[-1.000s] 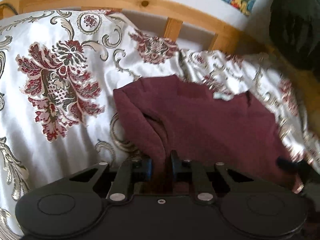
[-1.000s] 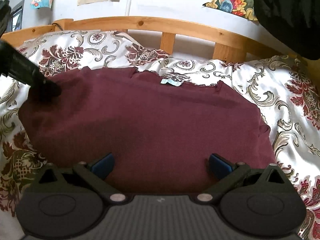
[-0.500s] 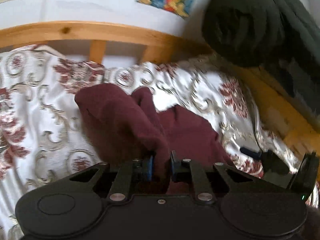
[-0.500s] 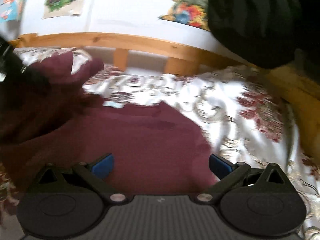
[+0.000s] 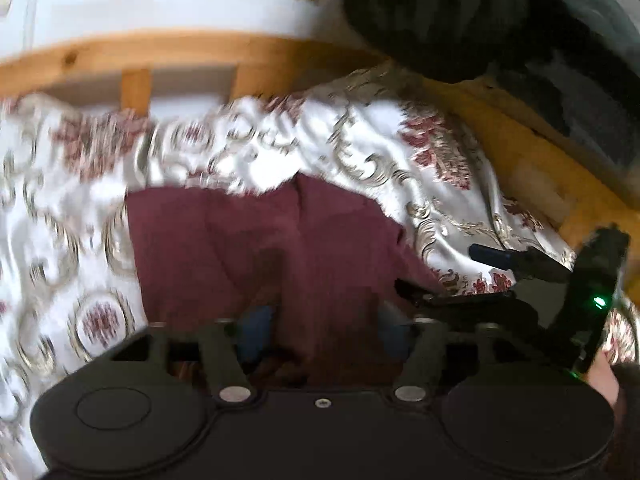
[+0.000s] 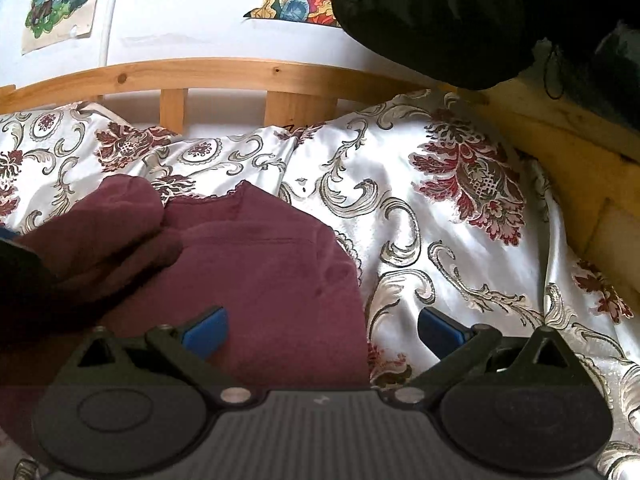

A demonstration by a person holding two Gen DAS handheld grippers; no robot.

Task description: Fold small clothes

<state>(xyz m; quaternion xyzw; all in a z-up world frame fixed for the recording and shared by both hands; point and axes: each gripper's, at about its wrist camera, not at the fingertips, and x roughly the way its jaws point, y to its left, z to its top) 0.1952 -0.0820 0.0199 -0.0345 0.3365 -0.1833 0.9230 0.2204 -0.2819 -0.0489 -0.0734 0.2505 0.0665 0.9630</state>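
Garment (image 5: 260, 248), maroon, lies on the bed cover (image 5: 72, 240) at frame centre; left hand-held gripper (image 5: 320, 332) parted, fabric between the jaws. Right view: right hand-held gripper (image 6: 322, 330) wide, garment's right edge below.

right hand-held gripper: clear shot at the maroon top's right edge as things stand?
Probably yes. The right hand-held gripper is open and straddles the maroon top's right edge, with only the floral bedspread beside it. The folded-over flap lies on the left, out of the way.
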